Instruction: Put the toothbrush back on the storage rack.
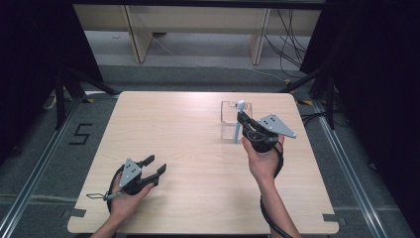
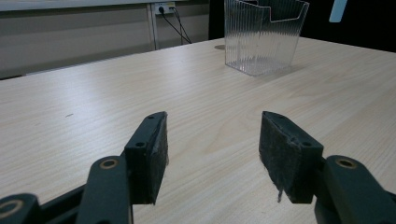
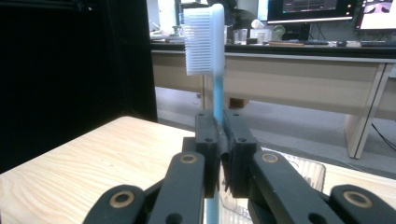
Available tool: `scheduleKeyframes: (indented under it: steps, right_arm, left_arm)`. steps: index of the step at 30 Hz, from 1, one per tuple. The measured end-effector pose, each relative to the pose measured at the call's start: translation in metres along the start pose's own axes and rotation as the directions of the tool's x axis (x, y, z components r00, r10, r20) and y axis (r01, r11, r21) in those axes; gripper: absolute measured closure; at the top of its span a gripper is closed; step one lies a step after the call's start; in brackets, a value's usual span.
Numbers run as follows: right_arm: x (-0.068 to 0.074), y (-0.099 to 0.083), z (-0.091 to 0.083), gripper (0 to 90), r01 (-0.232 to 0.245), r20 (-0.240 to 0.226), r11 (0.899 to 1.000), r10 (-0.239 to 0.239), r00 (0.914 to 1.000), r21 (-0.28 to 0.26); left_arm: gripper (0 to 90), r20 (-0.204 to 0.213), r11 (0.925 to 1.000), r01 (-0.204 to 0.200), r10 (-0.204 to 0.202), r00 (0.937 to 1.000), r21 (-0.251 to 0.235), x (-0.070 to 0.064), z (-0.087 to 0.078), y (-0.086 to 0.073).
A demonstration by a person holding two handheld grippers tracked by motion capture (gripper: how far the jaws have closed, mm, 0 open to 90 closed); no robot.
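**Toothbrush and clear holder: pick-up done, placement pending**

Item 1. Pale blue plastic toothbrush with white bristles (image 3: 205,39). We are holding it upright, bristle head uppermost, in the right gripper (image 3: 219,140), whose jaws are pressing together on the handle. In the high view the toothbrush (image 1: 238,124) is standing beside the near edge of the container, and its lower end is looking to be at or just outside the front wall; we cannot tell whether it is touching the table.

Item 2. Clear ribbed plastic holder, open-topped and rectangular (image 2: 261,39). It is sitting on the far right part of the table and is appearing empty. The holder (image 1: 230,116) is lying just beyond the right gripper (image 1: 243,124).

Item 3. Left gripper (image 1: 153,166). We are resting it near the front left of the table, well apart from the holder, jaws spread and gripping nothing; the left gripper (image 2: 212,144) is facing the holder across bare wood.

Item 4. Light wooden table (image 1: 168,129), carrying the above.

Progress, as we are judging it: the brush is already grasped and brought to the holder. Lowering it inside and releasing is remaining.
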State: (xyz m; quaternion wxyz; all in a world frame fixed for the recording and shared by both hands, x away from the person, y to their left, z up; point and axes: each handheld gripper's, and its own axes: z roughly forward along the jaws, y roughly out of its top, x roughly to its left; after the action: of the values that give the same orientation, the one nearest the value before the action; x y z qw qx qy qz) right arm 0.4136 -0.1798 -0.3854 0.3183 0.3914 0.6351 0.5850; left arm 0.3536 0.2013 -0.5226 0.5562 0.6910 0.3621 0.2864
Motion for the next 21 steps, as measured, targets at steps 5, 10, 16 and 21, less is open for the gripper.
scheduleKeyframes:
  steps: [5,10,16,21]
  right_arm:
    - [-0.006,0.002,0.001,86.1,-0.013,0.007,1.000,0.013,0.9999,0.001]
    - [-0.012,0.005,0.003,86.1,-0.011,0.020,1.000,0.011,0.9997,-0.007]
    - [-0.019,0.009,0.005,86.1,-0.008,0.033,1.000,0.009,0.9994,-0.016]
    - [-0.024,0.013,0.005,86.1,-0.003,0.047,1.000,0.004,0.9989,-0.020]
  left_arm:
    - [41.7,-0.002,1.0000,0.005,-0.005,1.0000,0.001,0.000,0.000,0.000]
    - [41.7,0.000,1.0000,0.005,-0.005,1.0000,0.002,0.000,0.000,0.000]
    - [41.6,0.000,1.0000,0.005,-0.005,1.0000,0.002,0.000,0.000,0.000]
    - [41.7,-0.001,1.0000,0.006,-0.006,1.0000,0.001,0.000,0.000,0.000]
